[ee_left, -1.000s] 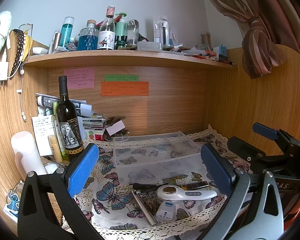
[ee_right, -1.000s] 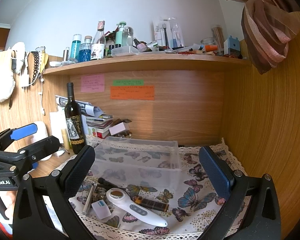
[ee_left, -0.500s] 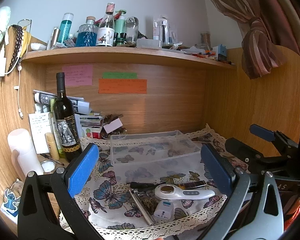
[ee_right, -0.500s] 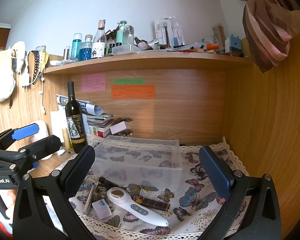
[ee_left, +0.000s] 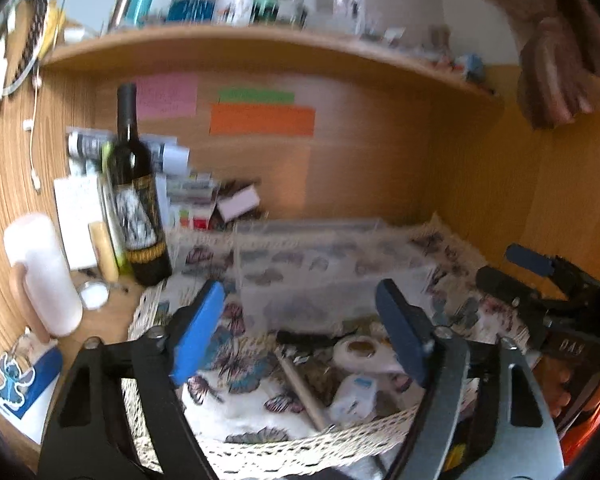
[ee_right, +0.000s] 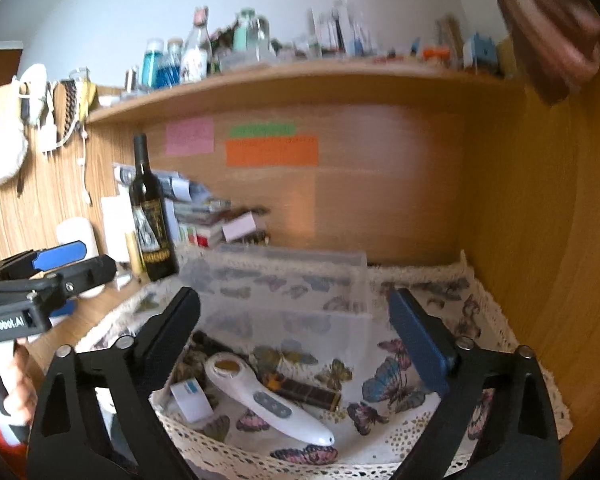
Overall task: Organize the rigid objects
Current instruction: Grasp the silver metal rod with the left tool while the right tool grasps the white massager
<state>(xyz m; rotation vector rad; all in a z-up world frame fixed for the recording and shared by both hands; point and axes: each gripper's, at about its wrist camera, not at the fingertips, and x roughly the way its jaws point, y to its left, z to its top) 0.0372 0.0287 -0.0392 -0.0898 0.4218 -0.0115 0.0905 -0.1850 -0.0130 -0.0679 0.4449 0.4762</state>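
A clear plastic box (ee_right: 288,284) stands empty on the butterfly cloth (ee_right: 400,380), also in the left wrist view (ee_left: 324,268). In front of it lie a white handheld device (ee_right: 268,396), a dark brown bar (ee_right: 304,390), a small white box (ee_right: 190,398), a black stick (ee_right: 208,342) and a metal rod (ee_left: 300,390). My left gripper (ee_left: 300,332) is open and empty above these items. My right gripper (ee_right: 296,332) is open and empty, just above the white device (ee_left: 364,354).
A dark wine bottle (ee_left: 136,196) stands at the left beside papers, a white cylinder (ee_left: 40,272) and a stack of small boxes (ee_left: 204,204). A wooden shelf (ee_right: 300,80) above carries several bottles. Wooden walls close the back and right.
Both grippers have dropped and moved forward toward the items on the cloth. Their jaws have narrowed somewhat but remain open. The current views are motion-blurred.
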